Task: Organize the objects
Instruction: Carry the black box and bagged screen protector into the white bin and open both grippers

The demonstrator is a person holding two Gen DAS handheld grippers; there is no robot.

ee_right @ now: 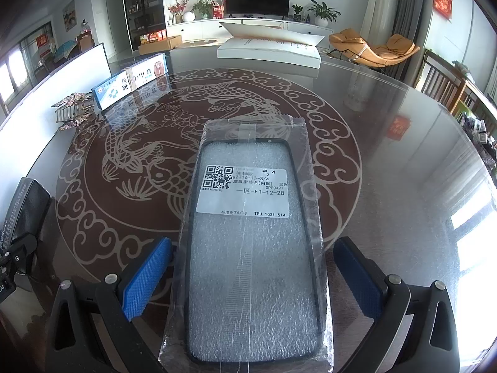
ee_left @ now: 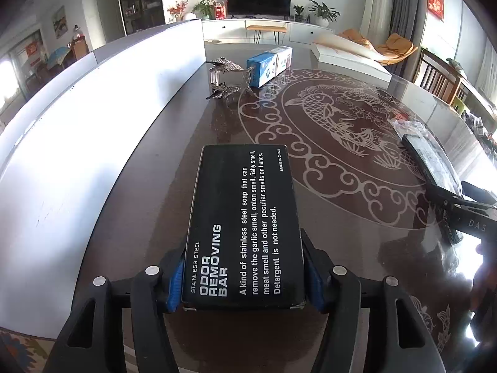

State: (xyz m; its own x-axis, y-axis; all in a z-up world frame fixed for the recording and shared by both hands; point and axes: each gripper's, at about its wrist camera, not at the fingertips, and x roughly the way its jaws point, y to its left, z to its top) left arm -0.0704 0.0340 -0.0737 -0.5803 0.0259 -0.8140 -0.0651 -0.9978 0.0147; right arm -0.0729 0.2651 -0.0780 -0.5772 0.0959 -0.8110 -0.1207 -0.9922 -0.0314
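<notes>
- Lower centre of the left wrist view: the left gripper clamps a black soap box by its near end, blue pads pressed on both long sides; the box points away over the glass table.
- Lower centre of the right wrist view: the right gripper stands wide, with a bagged phone case lying between its pads, touching neither.

Black box reads "ODOR REMOVING BAR".
</notes>
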